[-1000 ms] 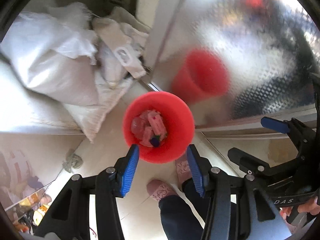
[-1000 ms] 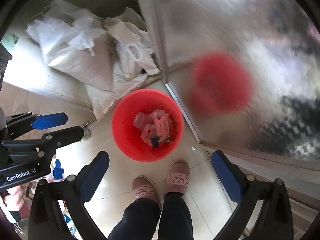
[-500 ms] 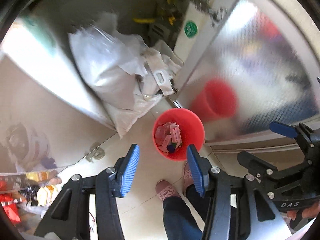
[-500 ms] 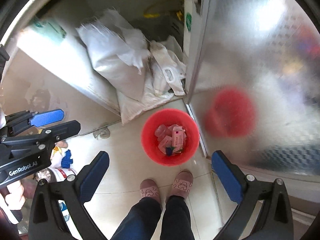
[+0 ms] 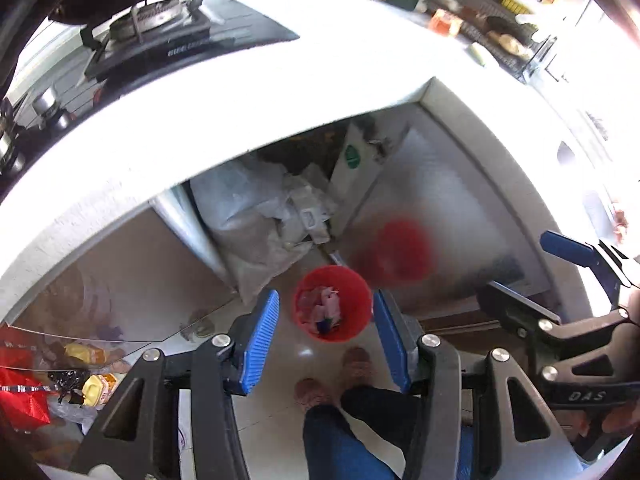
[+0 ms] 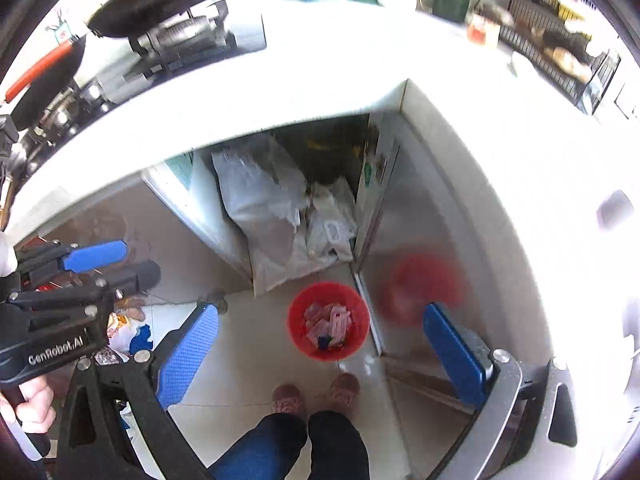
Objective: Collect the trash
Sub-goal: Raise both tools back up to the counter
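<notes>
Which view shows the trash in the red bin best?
Right wrist view. The red bin sits unobstructed between the fingers of the open right hand-held gripper, so the pink wrappers inside read clearly. In the left wrist view the bin is equally unobstructed, but its contents look blurrier.

I see a white counter [image 5: 340,60] with a gas stove [image 5: 160,36], and white sacks [image 6: 272,216] in the open cabinet below.
</notes>
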Demonstrator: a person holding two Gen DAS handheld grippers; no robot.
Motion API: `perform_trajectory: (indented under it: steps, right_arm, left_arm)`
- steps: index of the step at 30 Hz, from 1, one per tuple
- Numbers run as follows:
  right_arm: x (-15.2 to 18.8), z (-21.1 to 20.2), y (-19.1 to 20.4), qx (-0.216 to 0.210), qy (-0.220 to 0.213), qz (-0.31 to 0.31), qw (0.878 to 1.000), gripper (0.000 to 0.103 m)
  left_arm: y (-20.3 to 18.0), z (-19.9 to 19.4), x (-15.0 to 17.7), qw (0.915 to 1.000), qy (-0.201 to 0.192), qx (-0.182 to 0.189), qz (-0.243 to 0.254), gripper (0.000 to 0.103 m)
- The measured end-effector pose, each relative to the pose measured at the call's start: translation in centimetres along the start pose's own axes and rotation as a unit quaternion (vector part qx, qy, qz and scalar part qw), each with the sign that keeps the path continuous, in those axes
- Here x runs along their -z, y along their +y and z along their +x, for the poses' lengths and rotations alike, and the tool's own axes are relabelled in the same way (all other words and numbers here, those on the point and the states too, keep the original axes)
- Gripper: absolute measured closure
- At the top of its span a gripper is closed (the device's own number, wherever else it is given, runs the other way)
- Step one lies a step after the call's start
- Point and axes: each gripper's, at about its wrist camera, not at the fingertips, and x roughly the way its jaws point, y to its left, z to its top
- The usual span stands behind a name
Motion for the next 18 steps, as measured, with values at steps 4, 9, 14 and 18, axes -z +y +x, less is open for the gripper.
perform_trajectory:
  steps: [4, 9, 14, 18]
  right_arm:
    - [-1.0, -2.0, 0.0, 0.027, -0.013, 0.005, 1.000, 0.001]
    - [-1.7, -4.4, -0.8, 0.030, -0.043, 0.022, 0.998, 0.001]
    - [-3.1, -5.5, -2.4, 0.041, -0.067, 0.040, 0.996, 0.001]
    - [-4.5, -7.0, -3.7, 0.044, -0.085, 0.058, 0.994, 0.001]
  left_arm:
    - [-1.3, -2.0, -1.2, 0.9999, -0.012, -0.002, 0.010, 0.056]
    - [-2.7, -4.3, -3.3, 0.9980, -0.043, -0.005, 0.046, 0.056]
    - [-4.5, -5.4, -5.4, 0.9937, -0.063, -0.031, 0.087, 0.045]
    - [-5.8, -6.6, -7.7, 0.9889, -0.098, -0.043, 0.103, 0.026]
